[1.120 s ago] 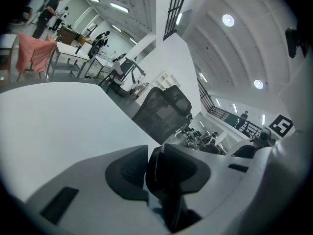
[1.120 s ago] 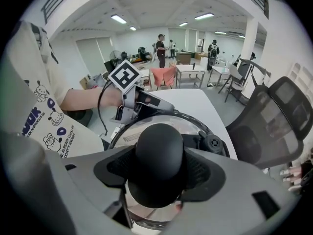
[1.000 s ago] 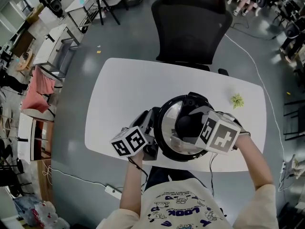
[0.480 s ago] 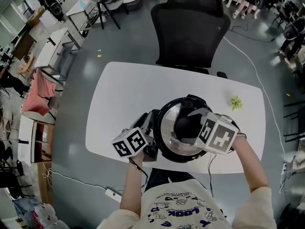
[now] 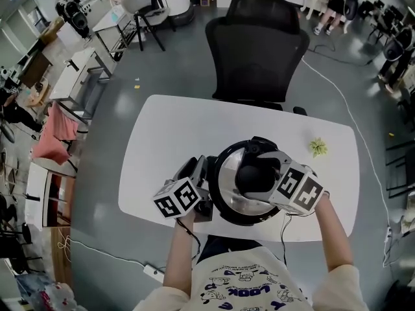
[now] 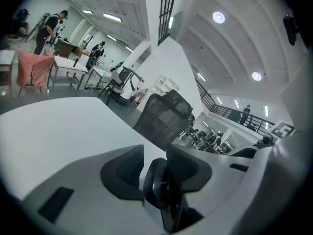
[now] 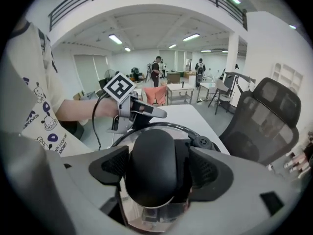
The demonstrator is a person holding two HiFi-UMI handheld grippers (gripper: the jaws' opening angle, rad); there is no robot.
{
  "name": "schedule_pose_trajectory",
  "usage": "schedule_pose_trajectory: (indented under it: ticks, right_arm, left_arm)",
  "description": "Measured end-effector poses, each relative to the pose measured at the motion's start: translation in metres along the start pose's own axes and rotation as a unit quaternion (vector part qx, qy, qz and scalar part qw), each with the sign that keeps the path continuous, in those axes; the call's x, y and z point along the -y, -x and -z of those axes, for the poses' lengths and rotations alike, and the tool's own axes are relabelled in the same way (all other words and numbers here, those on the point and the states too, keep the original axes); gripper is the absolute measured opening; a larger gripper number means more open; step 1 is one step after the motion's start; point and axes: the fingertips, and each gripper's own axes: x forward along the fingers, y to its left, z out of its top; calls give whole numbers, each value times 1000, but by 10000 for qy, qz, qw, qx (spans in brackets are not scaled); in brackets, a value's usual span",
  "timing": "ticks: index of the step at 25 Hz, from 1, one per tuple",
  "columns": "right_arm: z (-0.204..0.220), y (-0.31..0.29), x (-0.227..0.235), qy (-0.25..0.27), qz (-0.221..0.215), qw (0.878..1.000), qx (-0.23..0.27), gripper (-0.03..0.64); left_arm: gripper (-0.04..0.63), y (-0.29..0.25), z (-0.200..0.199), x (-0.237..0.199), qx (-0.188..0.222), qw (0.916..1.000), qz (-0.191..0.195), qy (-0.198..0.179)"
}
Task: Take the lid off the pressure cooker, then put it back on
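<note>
Cream cloth with blue cartoon print, the person's shirt, fills the near edge of the head view, and both forearms reach from it to the white table. The pressure cooker stands near the table's front edge. Its steel lid sits on the pot and covers it, so what the pot holds cannot be seen.

The left gripper is at the cooker's left side, with the black side handle between its pads. Its jaws have just been opening. A strip of white table shows between the left pad and the handle, so the grasp is released.

The right gripper points steeply down over the lid, its jaws on either side of the rounded black knob. These jaws have also just been opening and stand wide, no longer clamping the knob.

A small green thing lies farther back on the table, to the right, well apart from the cooker. A black mesh office chair stands beyond the far edge on grey floor. A pink cloth hangs at the far left.
</note>
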Motion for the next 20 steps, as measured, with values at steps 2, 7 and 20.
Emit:
schedule_pose_trajectory:
  ticks: [2,7,20]
  right_arm:
    - [-9,9,2,-186,105,9988,431,402]
    - [-31,37,24,-603,797,9841,1469,392]
    - [-49,115,61,-1221,2957,9013,2922,164]
  left_arm:
    - [141,5,-8,4,114,9999,-11,-100]
    - [143,16,-33,20,480,9980,43,-408]
    - [88,67,-106,95,1777,9639,-51,-1981]
